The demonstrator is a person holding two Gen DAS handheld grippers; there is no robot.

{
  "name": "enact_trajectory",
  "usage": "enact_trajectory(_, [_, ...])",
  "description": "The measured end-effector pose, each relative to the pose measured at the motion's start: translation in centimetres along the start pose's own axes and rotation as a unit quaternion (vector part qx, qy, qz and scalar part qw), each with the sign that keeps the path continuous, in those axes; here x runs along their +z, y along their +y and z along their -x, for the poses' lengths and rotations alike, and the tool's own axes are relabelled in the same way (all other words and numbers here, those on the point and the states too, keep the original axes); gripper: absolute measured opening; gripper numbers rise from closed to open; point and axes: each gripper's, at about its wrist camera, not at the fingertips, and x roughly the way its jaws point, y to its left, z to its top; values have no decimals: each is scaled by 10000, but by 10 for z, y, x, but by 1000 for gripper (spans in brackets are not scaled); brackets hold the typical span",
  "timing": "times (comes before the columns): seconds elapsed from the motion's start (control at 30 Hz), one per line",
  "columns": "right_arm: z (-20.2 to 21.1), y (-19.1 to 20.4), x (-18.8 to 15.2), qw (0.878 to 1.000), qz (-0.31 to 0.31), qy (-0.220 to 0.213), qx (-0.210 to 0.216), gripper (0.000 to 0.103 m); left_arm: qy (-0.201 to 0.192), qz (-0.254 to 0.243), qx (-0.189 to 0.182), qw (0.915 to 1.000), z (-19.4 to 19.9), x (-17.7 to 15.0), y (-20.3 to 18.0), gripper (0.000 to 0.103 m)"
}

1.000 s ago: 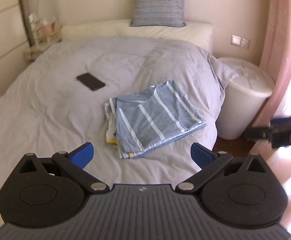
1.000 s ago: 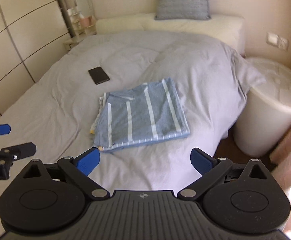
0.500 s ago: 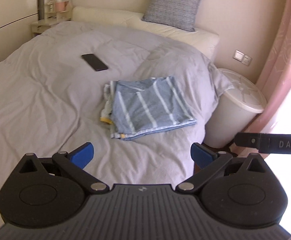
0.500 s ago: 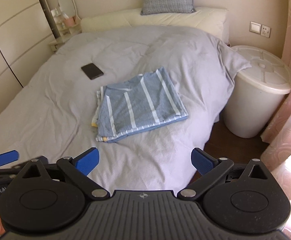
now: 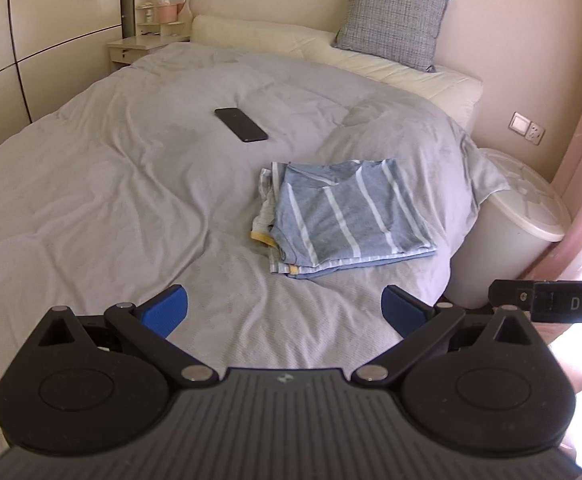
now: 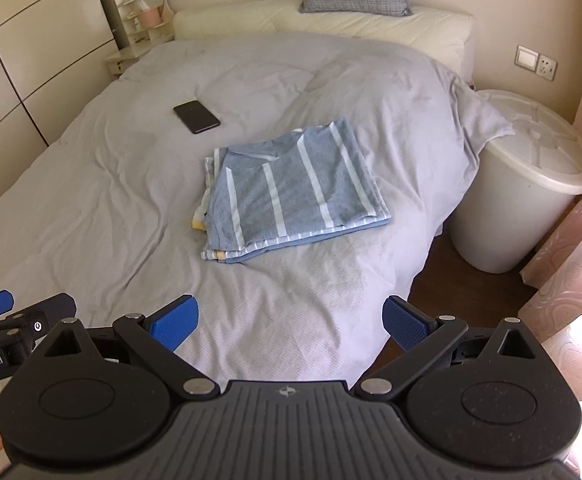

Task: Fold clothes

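A blue garment with white stripes [image 5: 347,216] [image 6: 295,192] lies folded into a rectangle on the grey duvet [image 5: 111,184] [image 6: 123,208], near the bed's right edge. A second folded piece with yellow trim [image 5: 261,236] peeks out under its left side. My left gripper [image 5: 285,314] is open, held well back from the garment above the foot of the bed, with nothing between its blue pads. My right gripper [image 6: 291,320] is open too, equally far back and empty. Each gripper's body shows at the edge of the other's view.
A black phone [image 5: 241,124] [image 6: 196,116] lies on the duvet beyond the clothes. A white lidded bin [image 5: 519,224] [image 6: 531,184] stands beside the bed on the right, by a pink curtain [image 6: 571,240]. Pillows, a nightstand and wardrobe doors lie farther back.
Both grippers have pulled back and risen from the bed, so the folded garment looks smaller and farther away. The garment itself has not moved.
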Motion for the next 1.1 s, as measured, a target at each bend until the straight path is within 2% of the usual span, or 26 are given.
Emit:
enact_trajectory(0.3, [-12,-31,17,9999,1,65,131,101,112,-39,324,9994,-15,12,-35,102])
enact_trajectory(0.4, [-17,-43,24,9998,-3,93,180,101,220,58,249,9994,-24,19,-45,102])
enact_trajectory(0.8, [-32,-75,57,9990,313,99,316,101,261,137,432,9986,-43,34,-76,102])
enact_trajectory(1.1, [-29,-81,54,9982,524,118,271,101,232,104,429,9988,-48,27,-85,102])
